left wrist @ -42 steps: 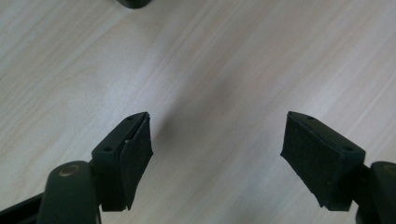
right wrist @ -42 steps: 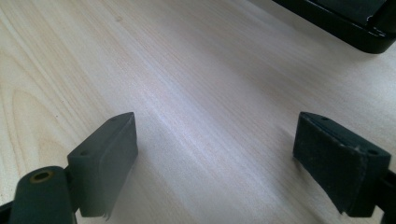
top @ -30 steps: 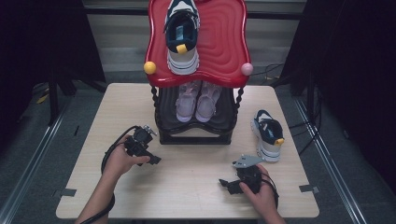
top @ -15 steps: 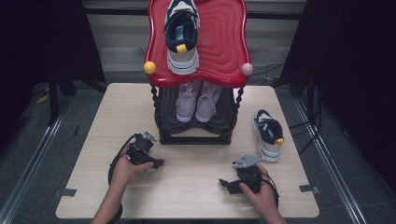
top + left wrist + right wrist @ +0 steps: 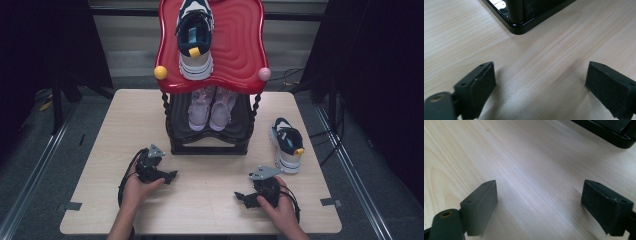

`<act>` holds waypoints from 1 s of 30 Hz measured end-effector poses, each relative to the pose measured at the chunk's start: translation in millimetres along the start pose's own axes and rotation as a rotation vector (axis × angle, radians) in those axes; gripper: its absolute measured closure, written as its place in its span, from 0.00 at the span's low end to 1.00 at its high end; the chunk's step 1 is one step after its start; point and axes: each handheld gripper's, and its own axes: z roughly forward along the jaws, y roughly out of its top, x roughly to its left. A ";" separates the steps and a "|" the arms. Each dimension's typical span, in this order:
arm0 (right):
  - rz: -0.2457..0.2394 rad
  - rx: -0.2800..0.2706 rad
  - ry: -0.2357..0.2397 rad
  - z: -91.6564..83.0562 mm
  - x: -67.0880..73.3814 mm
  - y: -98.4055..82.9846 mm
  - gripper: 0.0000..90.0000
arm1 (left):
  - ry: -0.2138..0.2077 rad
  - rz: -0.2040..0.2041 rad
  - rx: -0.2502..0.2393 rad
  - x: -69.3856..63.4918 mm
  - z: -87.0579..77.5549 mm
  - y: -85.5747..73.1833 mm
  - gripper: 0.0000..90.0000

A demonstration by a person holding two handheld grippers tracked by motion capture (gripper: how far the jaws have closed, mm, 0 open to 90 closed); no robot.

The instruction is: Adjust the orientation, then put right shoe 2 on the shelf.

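Observation:
A two-tier shoe rack stands at the table's middle, black below with a red top shelf. One navy and white sneaker lies on the red shelf. A pair of pale pink shoes rests on the lower tier. Another navy and white sneaker sits on the table right of the rack. My left gripper rests near the rack's front left corner; its jaws have just been opening and stand open with nothing between them. My right gripper is open over bare wood.
The light wooden table has bare room at its left and along the front between my hands. Dark curtains and metal rails flank the table. Cables trail on the floor at the back right.
My left hand has come toward the front and sunk to the table. The right hand has kept still.

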 end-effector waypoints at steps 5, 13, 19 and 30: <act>-0.001 0.000 0.001 0.0 0.0 0.0 0.15 | 0.016 -0.001 -0.037 -0.3 1.3 -4.0 0.05; -0.022 -0.003 0.011 -0.8 -0.3 -0.9 0.14 | 0.014 -0.001 -0.038 -0.7 1.7 -4.0 0.04; -0.020 0.007 0.020 -2.3 -2.4 0.0 0.18 | 0.013 0.001 -0.037 -0.7 1.7 -3.9 0.04; -0.026 0.003 0.026 -21.6 -21.3 16.8 0.22 | 0.010 0.001 -0.035 -0.4 1.6 -3.9 0.04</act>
